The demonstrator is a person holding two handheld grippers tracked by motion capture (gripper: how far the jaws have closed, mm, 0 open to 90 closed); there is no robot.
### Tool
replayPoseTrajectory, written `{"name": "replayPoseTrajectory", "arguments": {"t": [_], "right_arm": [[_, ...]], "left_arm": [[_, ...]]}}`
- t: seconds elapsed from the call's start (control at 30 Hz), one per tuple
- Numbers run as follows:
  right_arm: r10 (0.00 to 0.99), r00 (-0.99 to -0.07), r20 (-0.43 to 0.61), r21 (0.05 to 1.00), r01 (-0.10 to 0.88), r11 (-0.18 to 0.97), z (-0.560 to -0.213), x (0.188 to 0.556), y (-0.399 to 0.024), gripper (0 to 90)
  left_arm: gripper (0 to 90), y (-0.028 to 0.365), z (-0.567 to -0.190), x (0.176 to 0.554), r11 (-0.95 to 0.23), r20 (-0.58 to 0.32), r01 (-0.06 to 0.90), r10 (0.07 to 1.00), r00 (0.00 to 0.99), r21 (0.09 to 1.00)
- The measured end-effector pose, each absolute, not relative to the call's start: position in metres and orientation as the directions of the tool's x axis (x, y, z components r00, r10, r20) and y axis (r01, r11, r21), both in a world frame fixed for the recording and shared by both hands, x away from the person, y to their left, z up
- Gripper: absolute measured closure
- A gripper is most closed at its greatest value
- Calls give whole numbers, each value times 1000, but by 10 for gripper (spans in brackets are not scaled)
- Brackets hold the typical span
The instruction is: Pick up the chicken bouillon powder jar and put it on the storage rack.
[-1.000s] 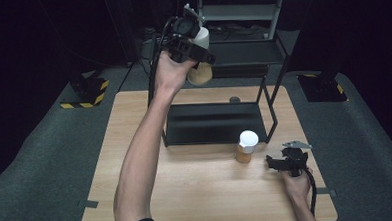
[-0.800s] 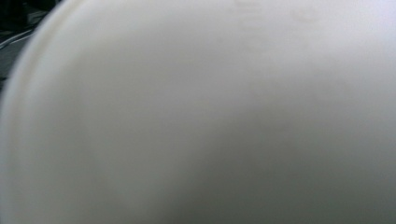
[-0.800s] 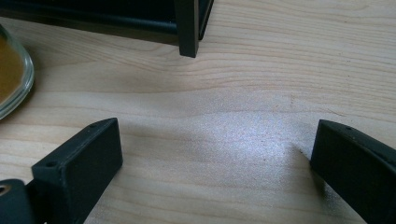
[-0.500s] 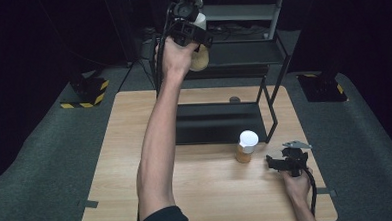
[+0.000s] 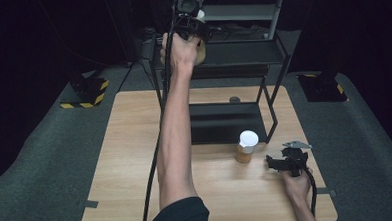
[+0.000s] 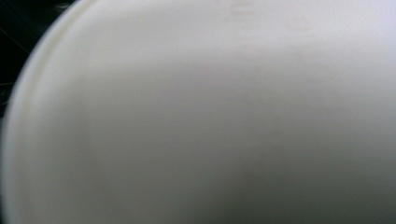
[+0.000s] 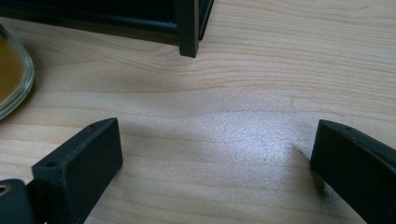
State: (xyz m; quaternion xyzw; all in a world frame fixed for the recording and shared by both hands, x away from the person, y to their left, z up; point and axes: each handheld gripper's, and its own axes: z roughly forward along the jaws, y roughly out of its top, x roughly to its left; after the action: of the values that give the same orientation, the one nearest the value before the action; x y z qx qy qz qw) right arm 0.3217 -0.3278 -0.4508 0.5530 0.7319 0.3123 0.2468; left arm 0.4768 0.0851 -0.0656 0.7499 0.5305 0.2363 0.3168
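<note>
A: Left side?
B: The left claw point(image 5: 194, 28) is clamped on a white-lidded jar of tan contents point(image 5: 200, 49), raised at the black metal shelf rack point(image 5: 241, 53).
A: Right?
B: A matching white-lidded jar point(image 5: 246, 146) stands on the wooden bench point(image 5: 130, 143); beside it the right claw point(image 5: 281, 162) rests with jaws apart, holding nothing.

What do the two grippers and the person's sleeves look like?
Both grippers are black. The right gripper carries a grey three-cornered plate on top and has blocky black jaws. A black cable trails from the left gripper. The left arm wears a dark sleeve, pushed up high.
</note>
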Motion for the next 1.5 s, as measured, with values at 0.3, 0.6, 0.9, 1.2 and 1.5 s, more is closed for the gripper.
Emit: {"name": "replayPoseTrajectory", "arguments": {"t": [0.3,0.6,0.9,1.2,1.5], "right_arm": [[964,-267,-16,731,654,193,-451,322,-328,17],[963,-268,-16,731,654,194,-451,322,-328,17],[964,-266,-15,730,655,192,-451,322,-328,16],[964,-266,-14,730,655,192,-451,322,-328,16],[964,-266,-14,731,655,192,-451,322,-328,16]], "left_arm": [[330,87,-76,485,-216,0,641,947,320,737],[329,87,-82,483,-235,15,620,941,339,748],[321,91,-86,480,-239,10,612,935,353,754],[136,104,-90,477,-216,-32,602,927,374,768],[43,111,-92,455,-200,-19,576,936,351,793]]}}
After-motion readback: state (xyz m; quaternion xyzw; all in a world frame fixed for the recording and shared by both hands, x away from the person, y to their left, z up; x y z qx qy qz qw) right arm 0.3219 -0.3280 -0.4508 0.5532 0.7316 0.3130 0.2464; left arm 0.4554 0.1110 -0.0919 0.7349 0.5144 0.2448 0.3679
